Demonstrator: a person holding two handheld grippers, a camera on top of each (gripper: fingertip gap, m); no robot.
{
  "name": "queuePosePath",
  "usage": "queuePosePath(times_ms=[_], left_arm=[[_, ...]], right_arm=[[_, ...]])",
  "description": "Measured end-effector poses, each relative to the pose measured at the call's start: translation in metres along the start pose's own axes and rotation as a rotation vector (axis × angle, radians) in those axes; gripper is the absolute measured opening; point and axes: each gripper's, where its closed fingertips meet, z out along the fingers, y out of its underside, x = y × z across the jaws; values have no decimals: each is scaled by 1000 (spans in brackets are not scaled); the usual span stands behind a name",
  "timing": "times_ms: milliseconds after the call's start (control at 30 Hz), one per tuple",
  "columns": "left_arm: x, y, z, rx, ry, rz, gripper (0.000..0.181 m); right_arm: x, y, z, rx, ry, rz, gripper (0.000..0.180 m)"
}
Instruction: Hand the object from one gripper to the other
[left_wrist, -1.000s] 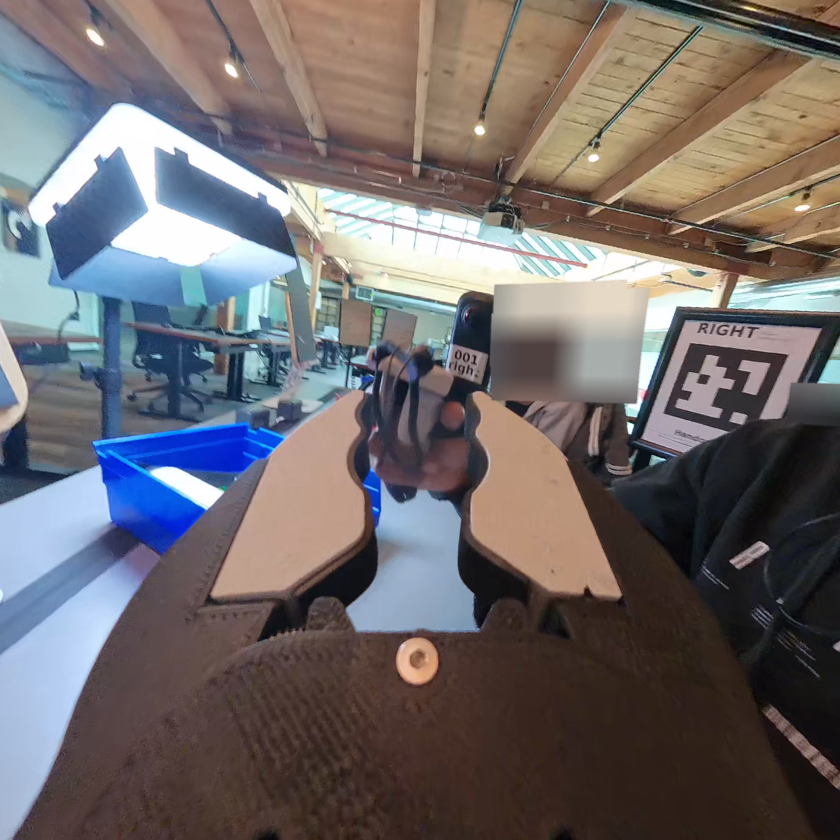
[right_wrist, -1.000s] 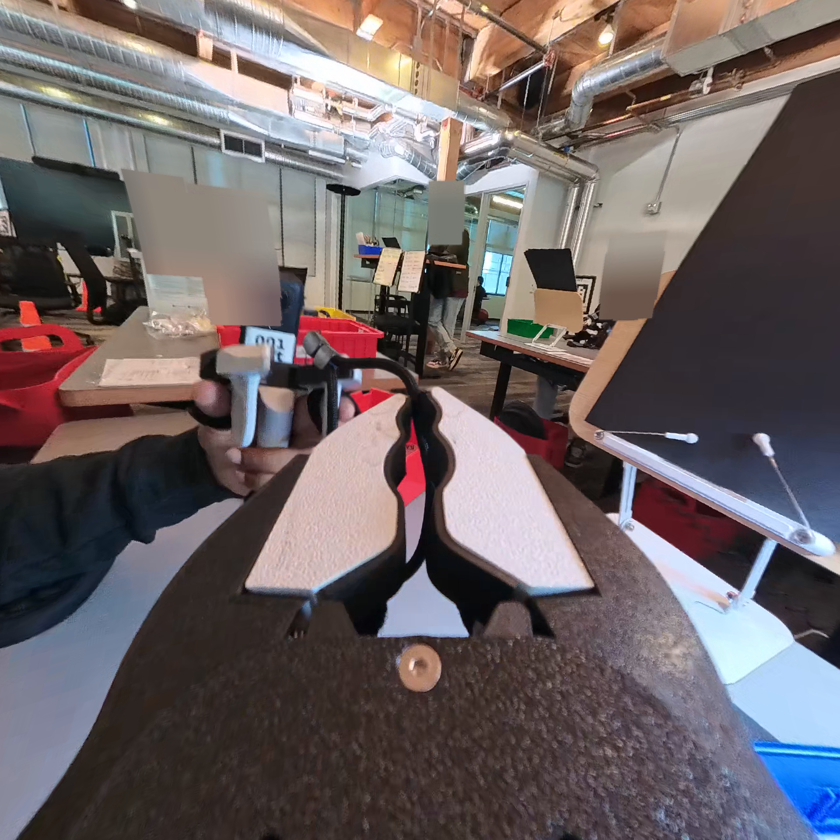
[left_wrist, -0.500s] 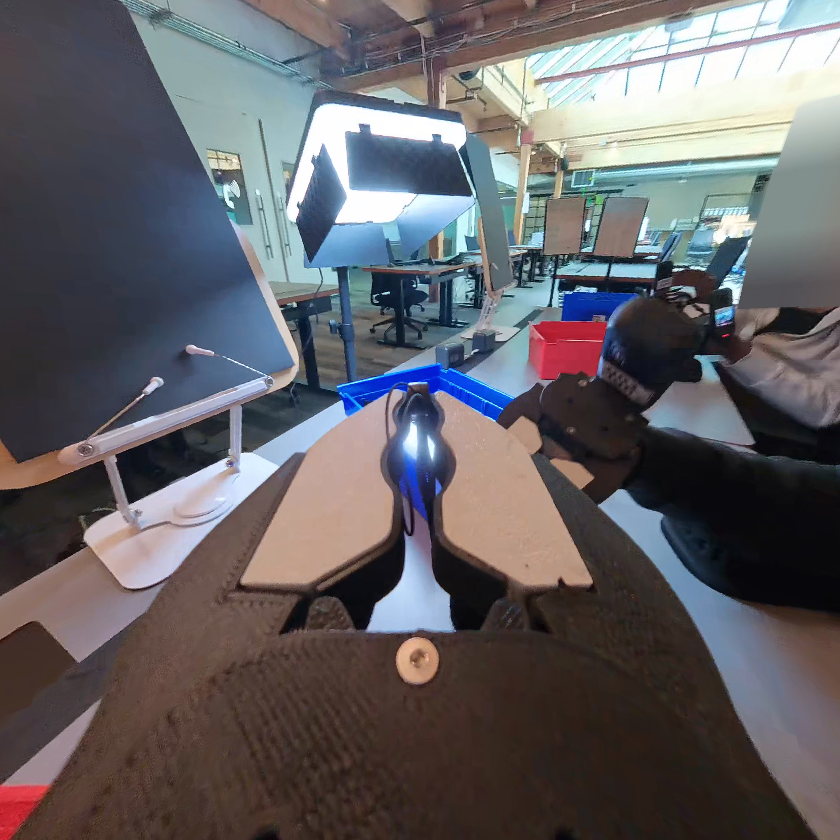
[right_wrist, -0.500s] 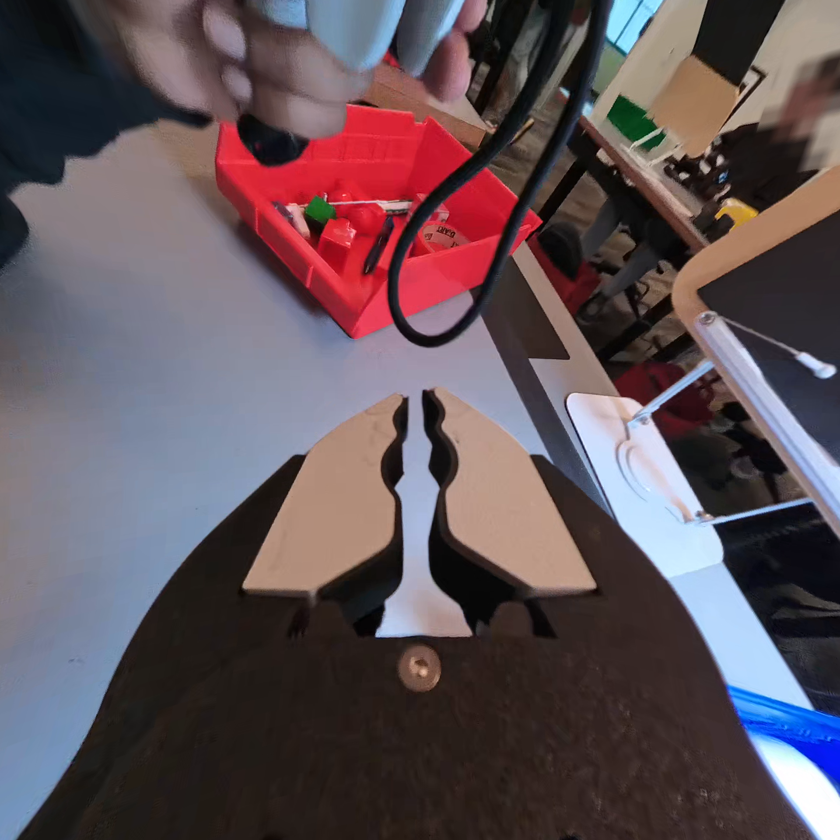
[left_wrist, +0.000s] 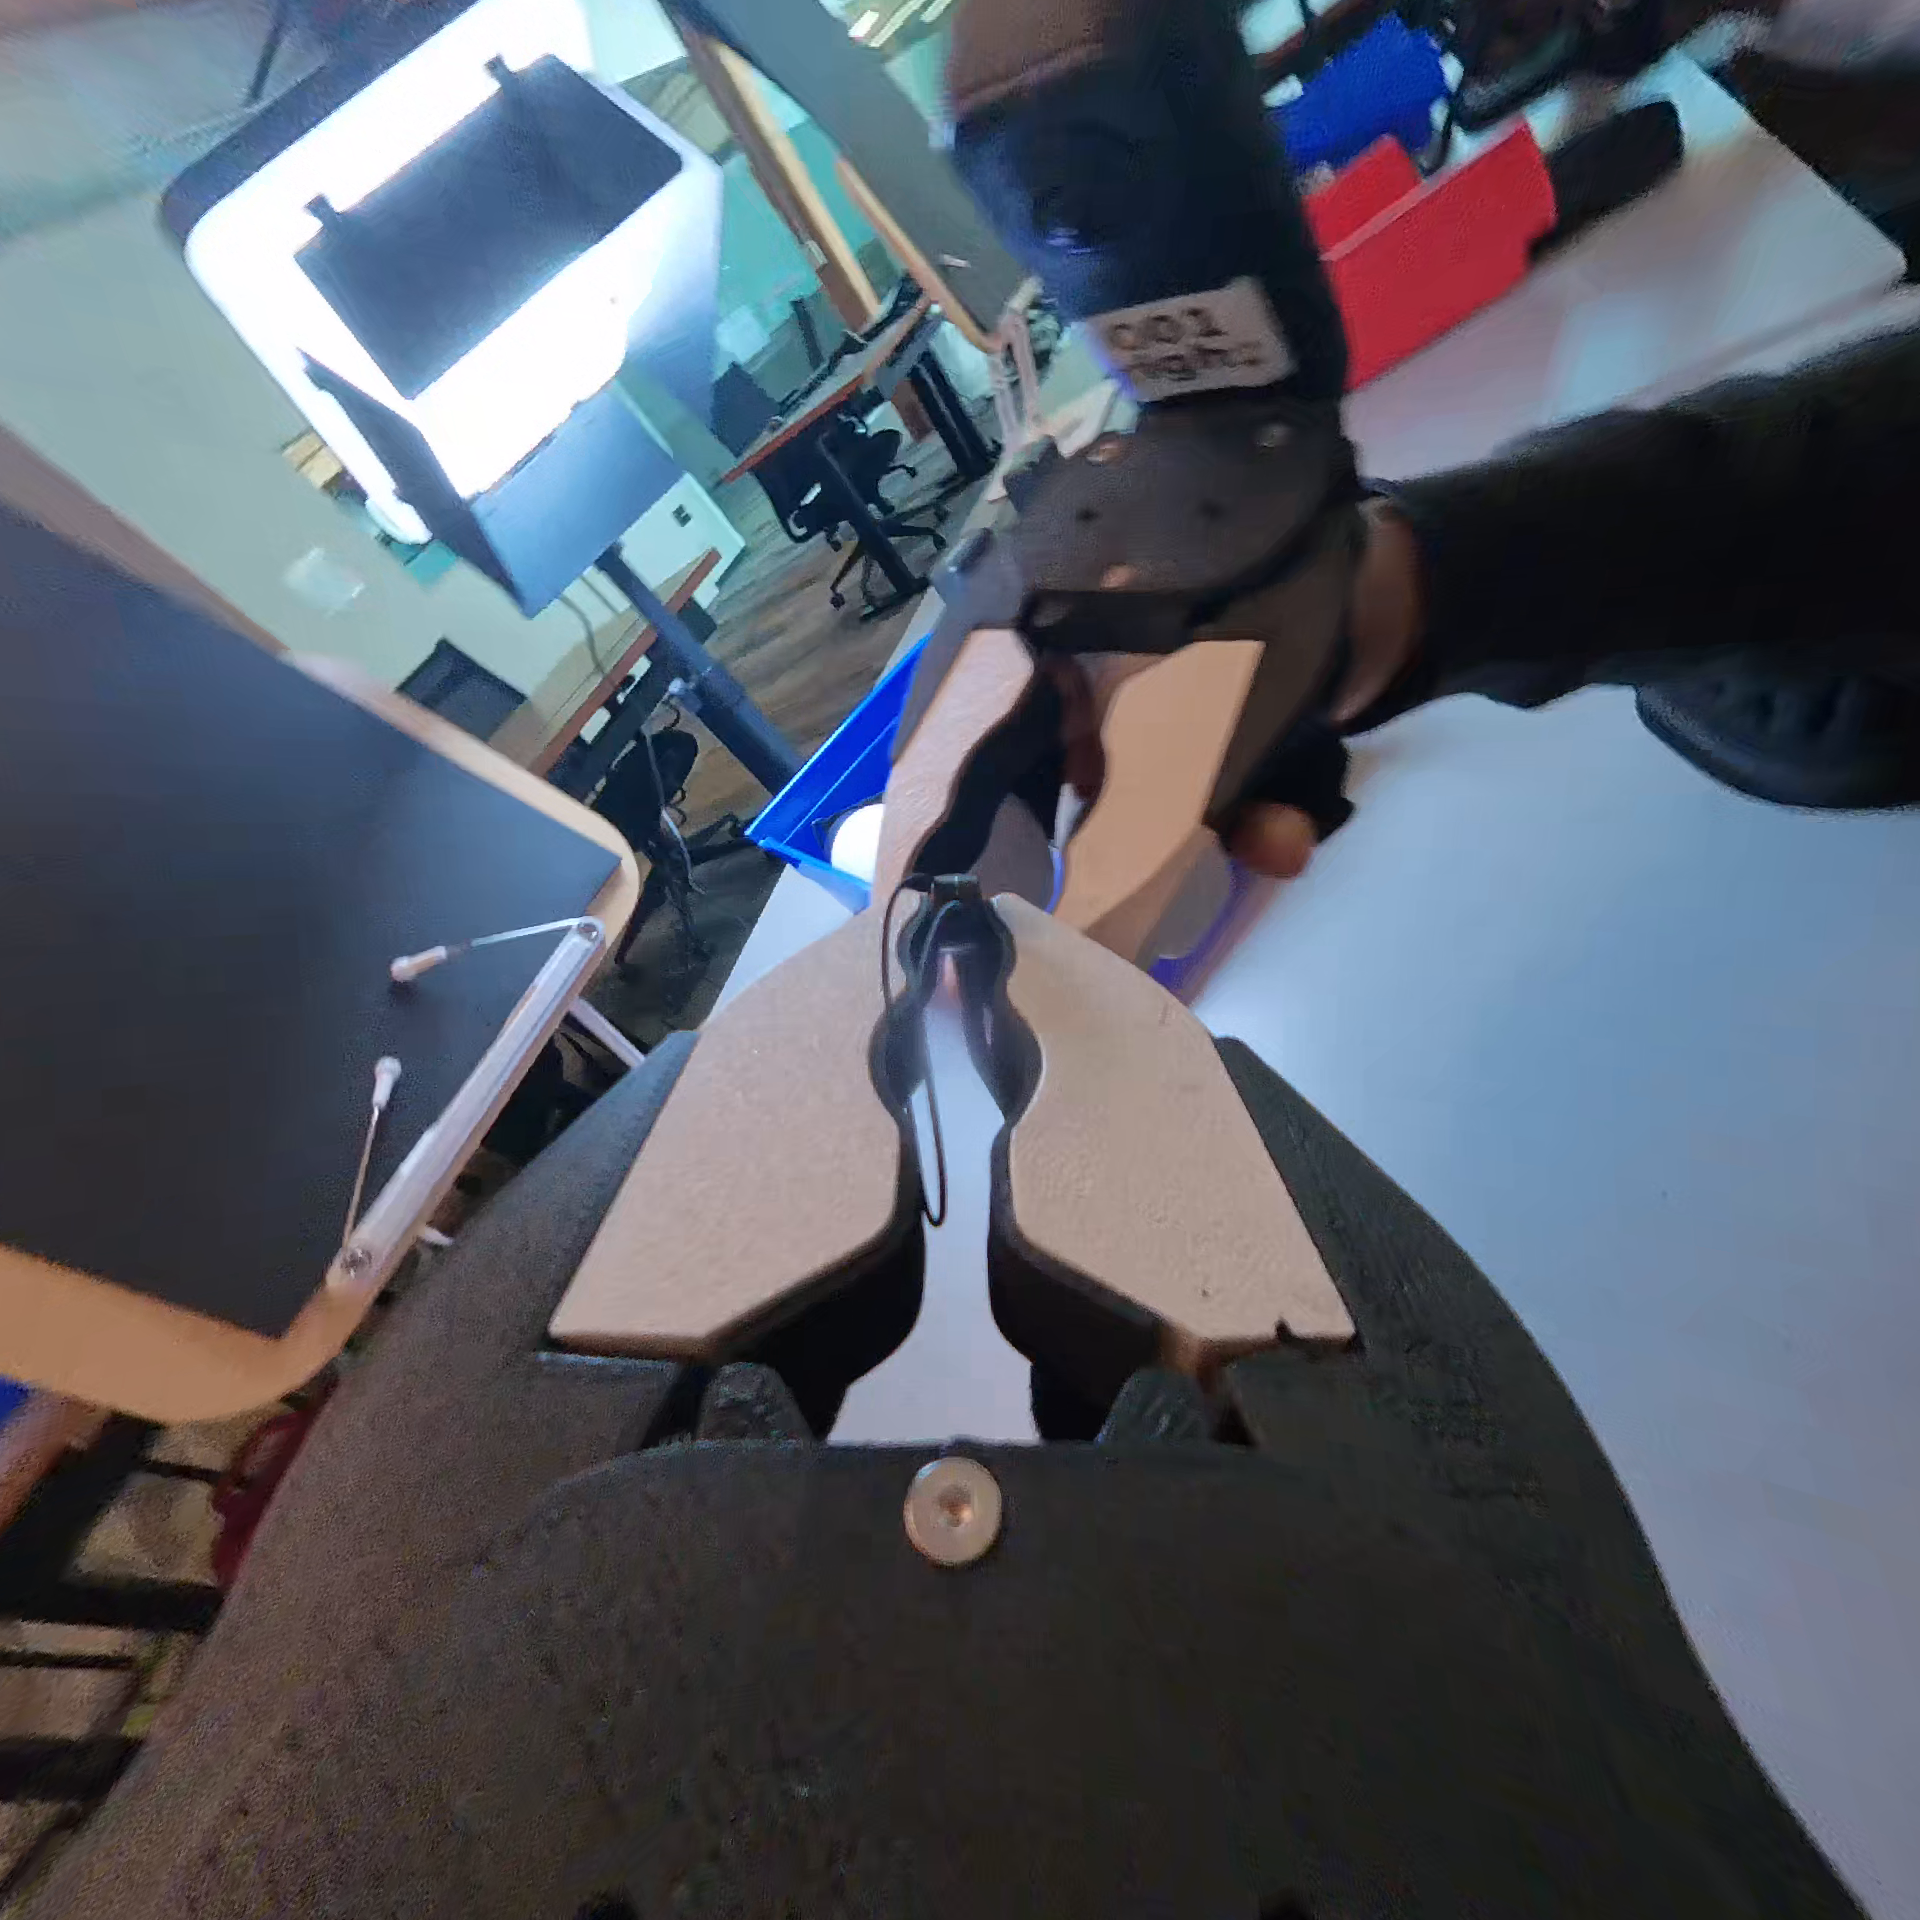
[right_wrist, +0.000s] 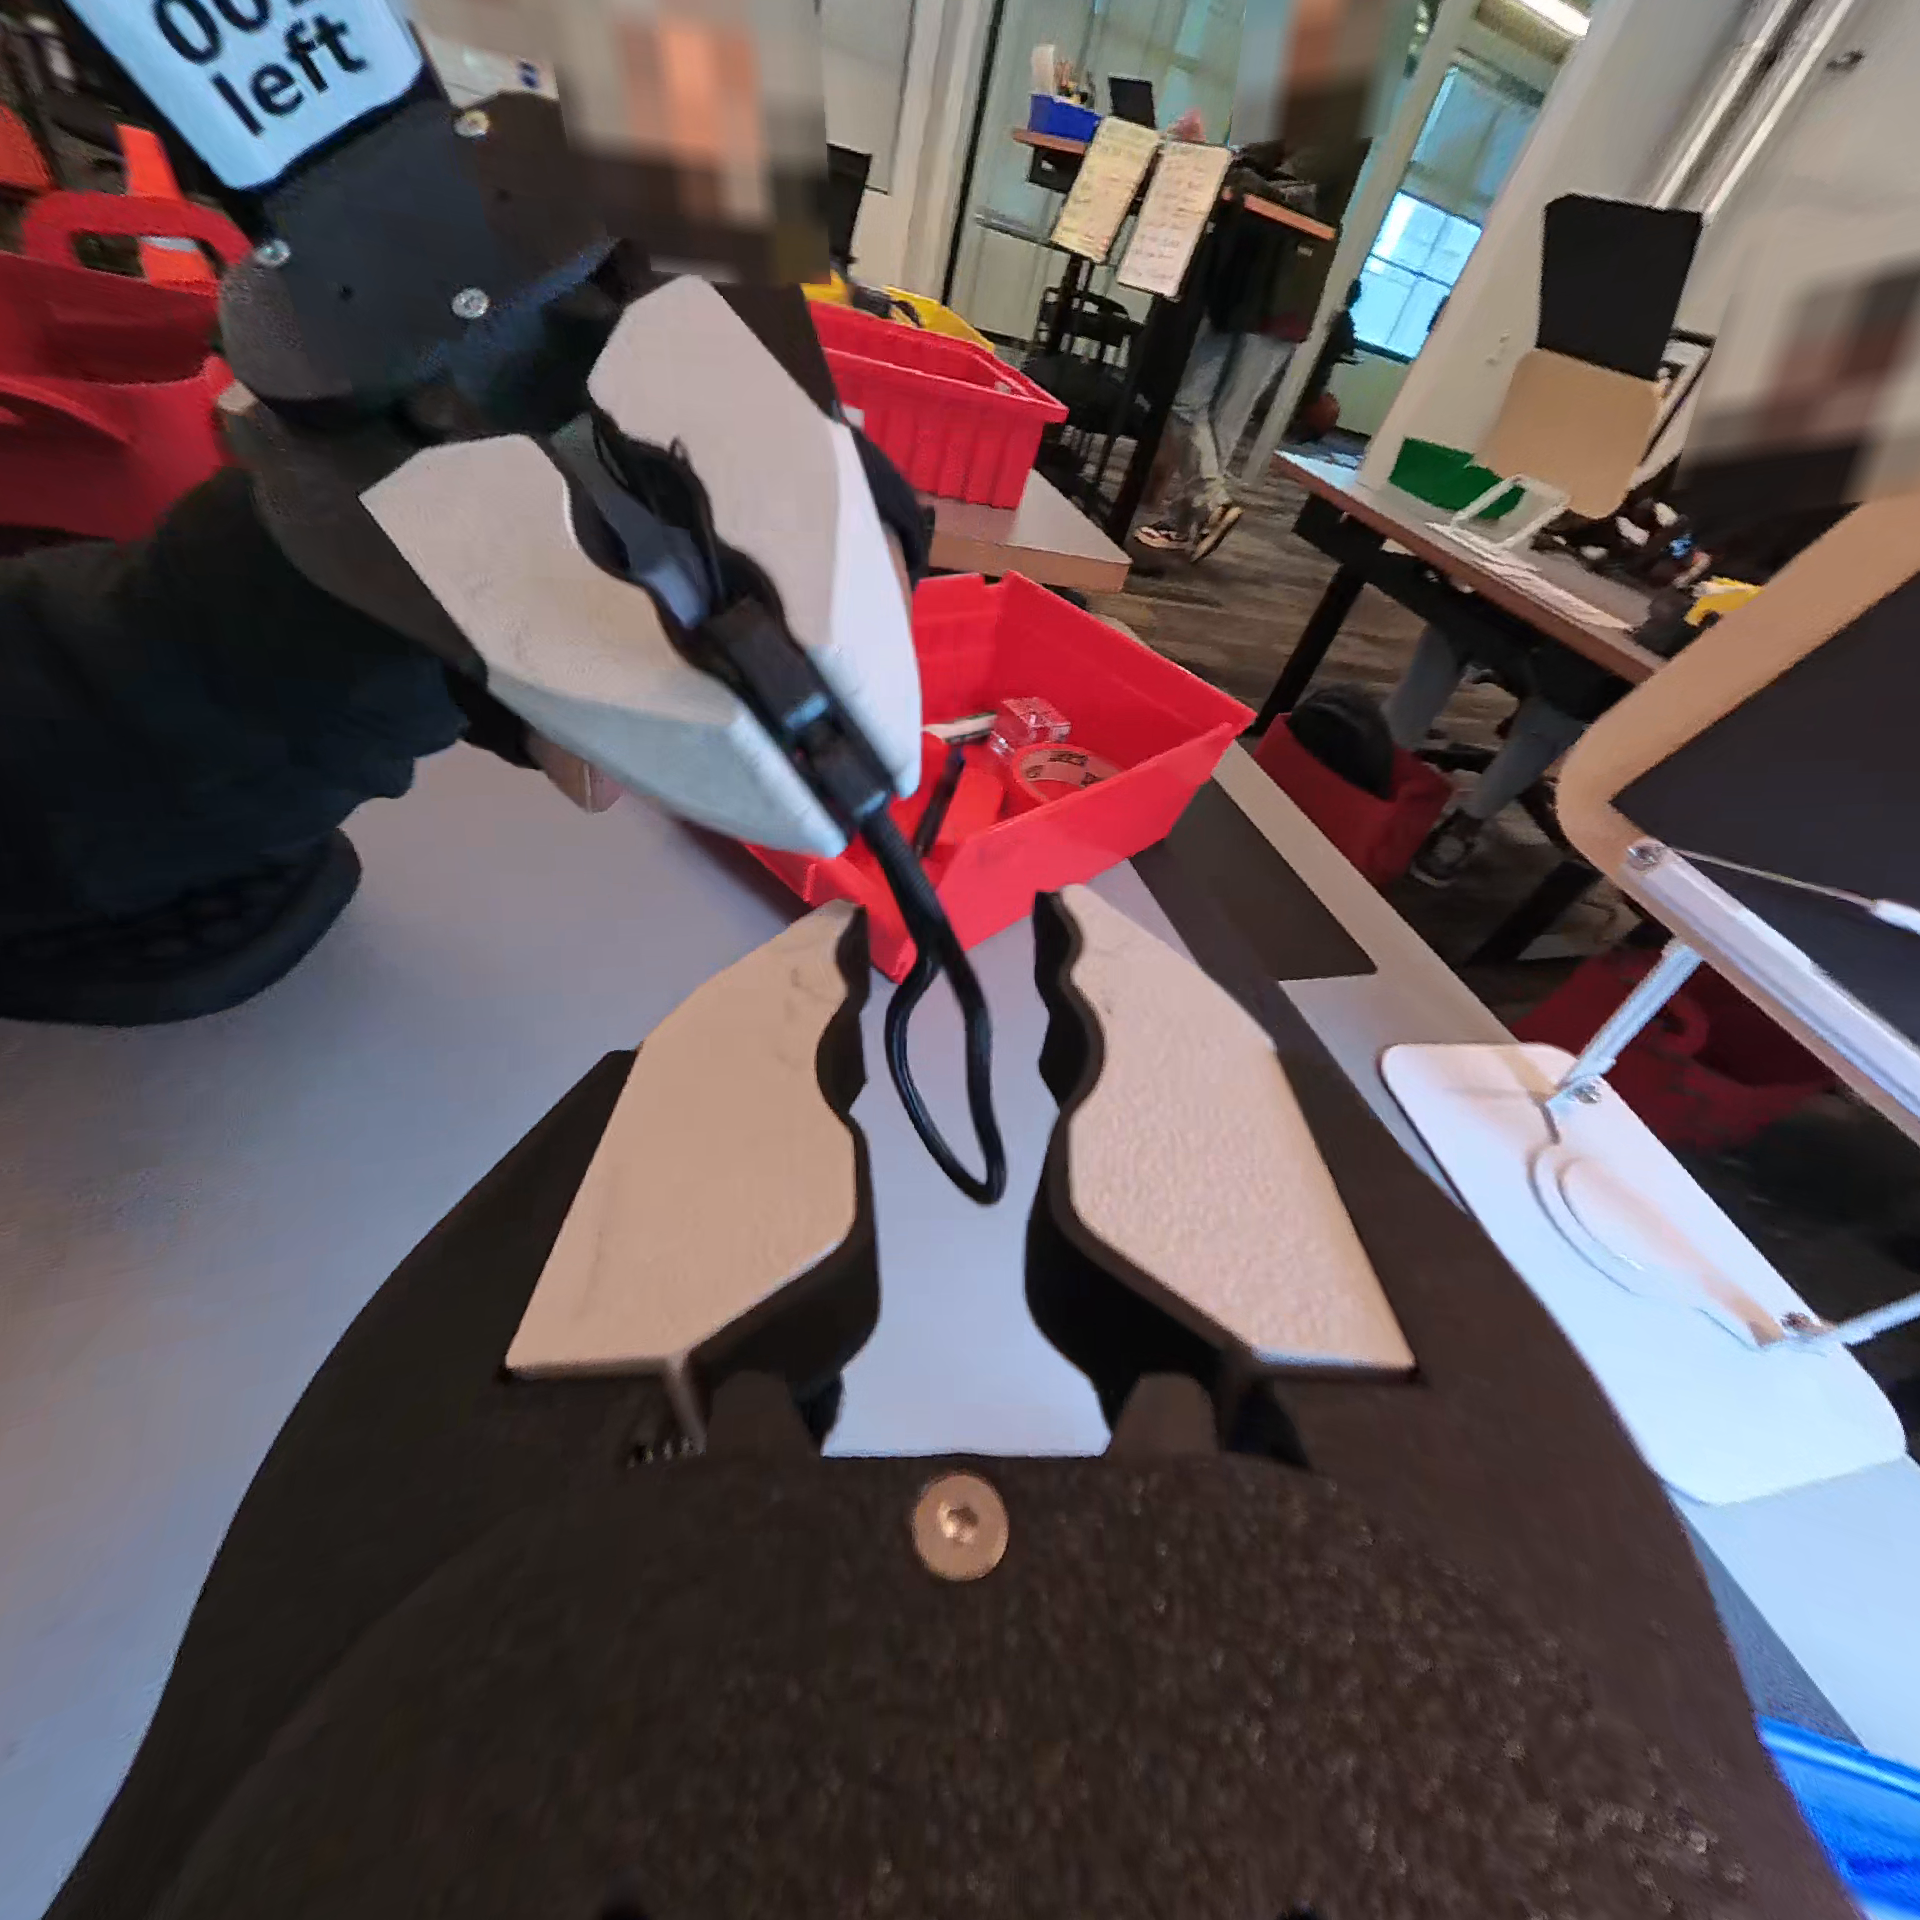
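Now clamped in the left hand-held gripper (left_wrist: 951, 940), the black cable (right_wrist: 940, 1049) apparently dangles between the right hand-held gripper's (right_wrist: 951, 914) parted fingers.

A pale grey bench (right_wrist: 312, 1091) fills the foreground. A lit panel lamp (left_wrist: 457, 281) stands on a pole. A black board (left_wrist: 208, 935) leans on a white stand (right_wrist: 1621, 1226). Desks (right_wrist: 1475, 551), office chairs (left_wrist: 862, 468) and a bright window (right_wrist: 1413, 270) lie beyond.
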Motion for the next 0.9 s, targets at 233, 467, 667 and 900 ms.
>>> queuePosePath(times_ms=[233, 467, 667, 900], left_arm=[[12, -3, 4, 30, -1, 150, 13], [17, -3, -23, 165, 291, -226, 30], [-37, -21, -62, 473, 316, -659, 27], [29, 0, -10, 159, 476, -548, 33]], right_arm=[[13, -12, -15, 42, 77, -99, 4], [51, -32, -46, 136, 352, -295, 4], [29, -30, -34, 115, 374, -630, 4], [1, -32, -15, 166, 292, -608, 4]])
